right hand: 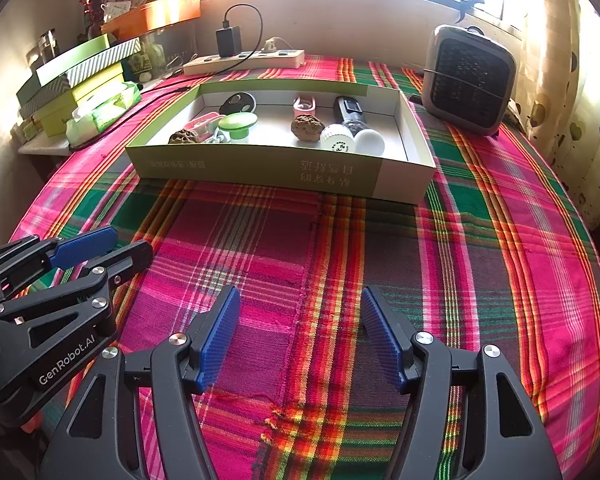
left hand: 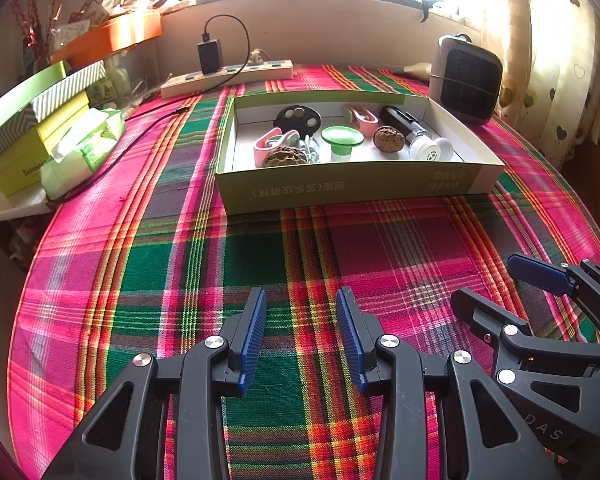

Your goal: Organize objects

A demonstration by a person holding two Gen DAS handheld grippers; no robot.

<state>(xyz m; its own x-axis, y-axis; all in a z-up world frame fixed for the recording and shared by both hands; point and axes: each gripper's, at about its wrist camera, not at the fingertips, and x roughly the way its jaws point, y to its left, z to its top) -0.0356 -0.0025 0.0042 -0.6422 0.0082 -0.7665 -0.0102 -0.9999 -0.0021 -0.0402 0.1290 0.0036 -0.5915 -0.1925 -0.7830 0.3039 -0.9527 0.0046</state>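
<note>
Everything small sits in one shallow green box point(left hand: 352, 188) at about 12 o'clock from both grippers, well out across the plaid cloth point(left hand: 260, 264).

Count inside it:
- 2 brown nuts: one point(left hand: 284, 157) at the box's 8 o'clock corner, one point(left hand: 389, 138) right of centre
- 2 pink clips: one point(left hand: 270, 142) just above the left nut, one point(left hand: 360, 118) toward the back wall
- 1 black disc point(left hand: 297, 118) at the back left
- 1 green cap point(left hand: 342, 136) in the middle
- 1 black bottle point(left hand: 404, 124) lying down on the right side
- 2 white round caps point(right hand: 354, 138) touching each other at the bottle's near end

Outside the box: 1 heater point(left hand: 466, 80) at 1 o'clock, 1 power strip point(left hand: 228, 78) at 11 with a black charger point(left hand: 210, 56) plugged in, and a tissue pack point(left hand: 84, 148) at 10 beside some stacked boxes point(left hand: 40, 116).

Left gripper point(left hand: 301, 336) has its jaws apart with only cloth between them. Right gripper point(right hand: 300, 340) is spread wider, also with nothing in it. Both hang over bare cloth, side by side, clear of the box.
</note>
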